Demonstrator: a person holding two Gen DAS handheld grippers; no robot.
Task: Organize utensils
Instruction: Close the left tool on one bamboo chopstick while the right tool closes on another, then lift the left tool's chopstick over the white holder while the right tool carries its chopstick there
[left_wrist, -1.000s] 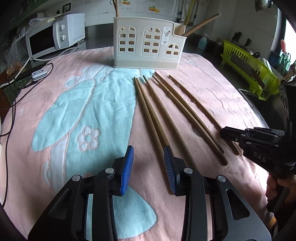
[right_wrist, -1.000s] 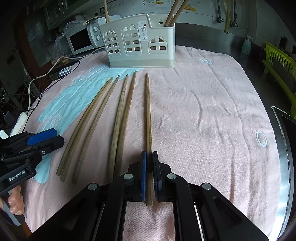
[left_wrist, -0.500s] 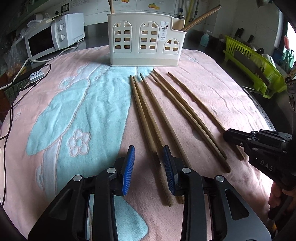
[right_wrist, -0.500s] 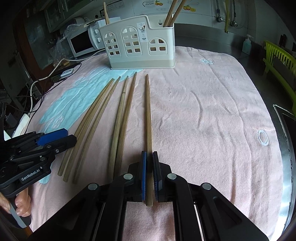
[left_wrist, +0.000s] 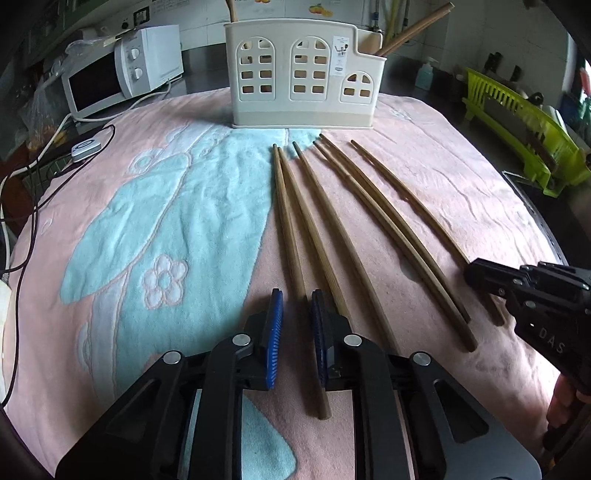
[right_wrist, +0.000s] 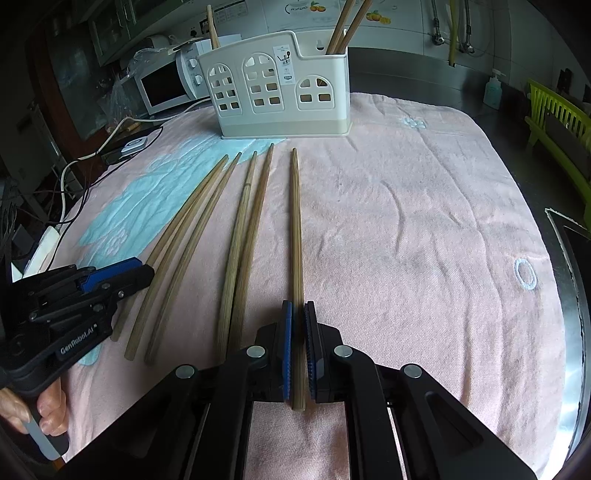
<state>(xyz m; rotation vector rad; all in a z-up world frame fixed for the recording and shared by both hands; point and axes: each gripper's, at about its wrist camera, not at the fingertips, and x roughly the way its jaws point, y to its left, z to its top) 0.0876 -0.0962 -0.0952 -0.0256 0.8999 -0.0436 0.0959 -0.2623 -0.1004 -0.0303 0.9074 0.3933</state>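
Observation:
Several long wooden chopsticks lie side by side on a pink and turquoise towel (left_wrist: 147, 221), pointing at a cream utensil holder (left_wrist: 301, 85) (right_wrist: 280, 96) that has a few sticks standing in it. My left gripper (left_wrist: 297, 295) (right_wrist: 140, 271) is low over their near ends. Its jaws are closing, and the leftmost chopstick (left_wrist: 288, 221) runs between the blue pads with a gap still showing. My right gripper (right_wrist: 297, 304) (left_wrist: 476, 273) is shut on the near end of the rightmost chopstick (right_wrist: 294, 221), which rests on the towel.
A white microwave (left_wrist: 122, 77) and loose cables (left_wrist: 22, 184) sit at the back left. At the right edge stands a green dish rack (left_wrist: 524, 122), and behind the holder a soap bottle (left_wrist: 424, 74). A person's fingers hold each gripper handle.
My left gripper has shifted so the leftmost chopstick now lies between its jaws, which have narrowed a lot. The right gripper and its chopstick have stayed put.

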